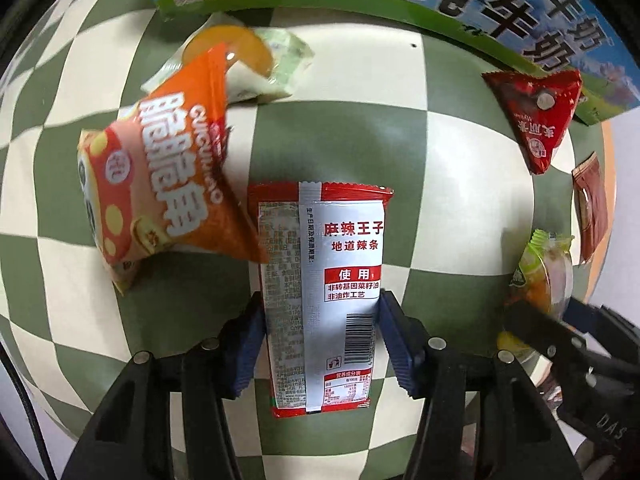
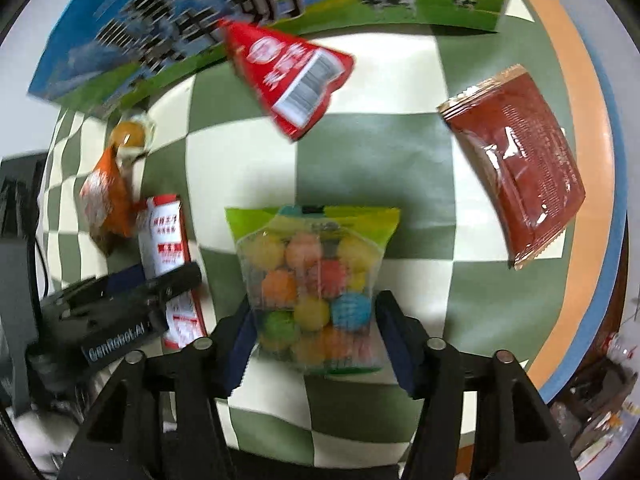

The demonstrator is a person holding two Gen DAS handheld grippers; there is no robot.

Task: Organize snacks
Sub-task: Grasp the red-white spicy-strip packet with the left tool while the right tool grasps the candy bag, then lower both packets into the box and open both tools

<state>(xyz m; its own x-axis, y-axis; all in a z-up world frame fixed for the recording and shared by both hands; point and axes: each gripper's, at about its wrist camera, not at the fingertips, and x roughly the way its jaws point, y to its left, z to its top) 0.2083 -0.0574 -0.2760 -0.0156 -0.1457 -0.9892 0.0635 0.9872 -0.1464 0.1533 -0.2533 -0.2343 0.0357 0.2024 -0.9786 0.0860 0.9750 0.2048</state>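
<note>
My left gripper [image 1: 320, 316] is shut on a red-and-white spicy strip packet [image 1: 320, 280], its blue pads pressing both long sides. The same packet [image 2: 170, 268] and gripper show at the left of the right wrist view. My right gripper [image 2: 314, 320] is shut on a clear bag of coloured candy balls [image 2: 314, 280] with a green top. That bag [image 1: 540, 276] shows at the right of the left wrist view. An orange triangular snack bag [image 1: 160, 184] lies left of the strip packet.
A milk carton box [image 1: 500, 12] stands at the back of the green-and-white checked table [image 1: 460, 160]. A red triangular packet [image 2: 292, 76] lies by it, a dark red flat sachet [image 2: 516, 164] at the right near the table's orange edge, and an orange jelly cup [image 1: 232, 52] behind the orange bag.
</note>
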